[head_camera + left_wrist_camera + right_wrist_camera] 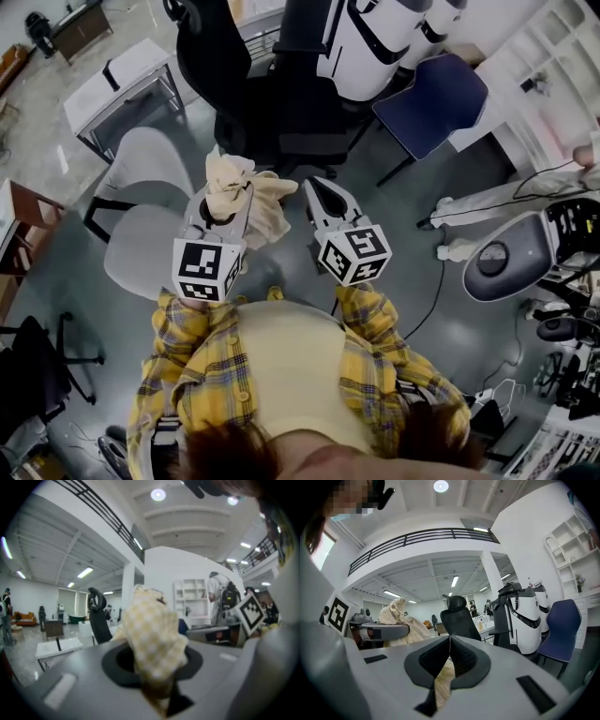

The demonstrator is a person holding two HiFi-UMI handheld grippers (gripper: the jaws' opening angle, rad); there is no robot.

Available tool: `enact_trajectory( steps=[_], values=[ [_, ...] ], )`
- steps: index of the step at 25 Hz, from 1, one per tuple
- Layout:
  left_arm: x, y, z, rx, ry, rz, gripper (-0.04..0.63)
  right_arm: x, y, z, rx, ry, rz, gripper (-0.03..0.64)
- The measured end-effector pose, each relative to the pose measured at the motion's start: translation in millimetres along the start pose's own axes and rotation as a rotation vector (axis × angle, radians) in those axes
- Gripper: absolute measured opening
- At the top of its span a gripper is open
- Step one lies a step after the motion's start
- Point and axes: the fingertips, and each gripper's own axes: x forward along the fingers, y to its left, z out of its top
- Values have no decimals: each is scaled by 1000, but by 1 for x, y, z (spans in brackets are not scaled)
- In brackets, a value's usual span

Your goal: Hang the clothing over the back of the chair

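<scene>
Bright overhead ceiling lamps (158,494); fisheye warp, dark corners; foreground blurred.

The head view looks steeply down over the person onto the left gripper (228,199) and right gripper (325,185). Each gripper view sits close behind its own jaws, facing level across the hall; all three share the black chair (281,103) and the clothing (248,187)
</scene>
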Motion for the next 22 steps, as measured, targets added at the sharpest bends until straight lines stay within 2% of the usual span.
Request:
enact_trajectory(
  steps=[7, 13, 22],
  values=[
    [6, -1, -4, -7, 6, 19, 117, 7, -6, -13, 8, 30, 28, 14],
    [9, 1, 0, 4, 12, 36, 117, 15, -12, -9, 9, 29, 44, 14],
    [31, 17, 7, 26, -2, 16, 117, 35, -17, -4, 3, 16, 40, 14]
  ],
)
